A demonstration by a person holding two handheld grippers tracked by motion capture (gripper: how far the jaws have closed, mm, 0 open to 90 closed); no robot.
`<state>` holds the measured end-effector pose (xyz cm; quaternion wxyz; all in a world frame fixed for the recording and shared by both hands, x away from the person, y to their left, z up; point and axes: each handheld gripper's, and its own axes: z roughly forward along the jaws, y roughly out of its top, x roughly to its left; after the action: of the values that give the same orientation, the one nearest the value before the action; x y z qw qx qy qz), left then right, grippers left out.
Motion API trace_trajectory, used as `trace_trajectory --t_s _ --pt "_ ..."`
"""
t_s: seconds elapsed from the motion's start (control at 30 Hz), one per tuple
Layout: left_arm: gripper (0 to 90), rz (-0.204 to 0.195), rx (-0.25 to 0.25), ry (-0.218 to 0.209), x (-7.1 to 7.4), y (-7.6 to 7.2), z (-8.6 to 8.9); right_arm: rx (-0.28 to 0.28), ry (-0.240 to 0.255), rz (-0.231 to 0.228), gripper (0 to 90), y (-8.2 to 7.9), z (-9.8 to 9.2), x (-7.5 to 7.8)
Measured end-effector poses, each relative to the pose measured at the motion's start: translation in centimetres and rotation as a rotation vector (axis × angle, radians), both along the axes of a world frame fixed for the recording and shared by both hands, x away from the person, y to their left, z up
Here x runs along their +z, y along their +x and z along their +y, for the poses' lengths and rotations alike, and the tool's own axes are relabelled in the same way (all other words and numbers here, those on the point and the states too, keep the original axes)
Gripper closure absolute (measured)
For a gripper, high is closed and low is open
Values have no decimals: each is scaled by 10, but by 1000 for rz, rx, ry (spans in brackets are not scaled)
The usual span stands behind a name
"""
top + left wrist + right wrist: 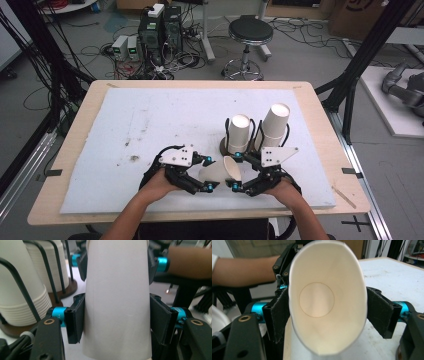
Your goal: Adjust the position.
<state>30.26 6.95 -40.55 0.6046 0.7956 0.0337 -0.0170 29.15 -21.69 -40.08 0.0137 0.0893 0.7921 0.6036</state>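
Over the white mat (125,130), the left gripper (207,174) is clamping the narrow end of a paper cup (221,170) lying sideways between both hands. The right gripper (234,171) is squeezing its wide rim, seemingly pressing it oval. Two racks of stacked cups (239,134) are standing just behind.

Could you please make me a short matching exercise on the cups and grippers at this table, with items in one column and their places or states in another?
1. loose paper cup
2. left gripper
3. cup stack
4. stool

A. on the floor beyond the table
B. upside down in a black wire holder
C. lying sideways between both grippers
D. clamped on the cup's narrow end

Pairs: 1-C, 2-D, 3-B, 4-A
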Motion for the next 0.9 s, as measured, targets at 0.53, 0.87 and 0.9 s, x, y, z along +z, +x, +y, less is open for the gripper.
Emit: trace_trajectory --t_s 0.53,0.87,0.9 --pt "263 -44 27 146 -5 -6 -17 37 -55 -30 388 0 1 1" --pt "360 -36 2 105 -6 -5 -17 32 -36 -2 316 0 3 1" --pt "357 -30 8 86 -7 -4 -16 25 -21 2 302 0 4 1"
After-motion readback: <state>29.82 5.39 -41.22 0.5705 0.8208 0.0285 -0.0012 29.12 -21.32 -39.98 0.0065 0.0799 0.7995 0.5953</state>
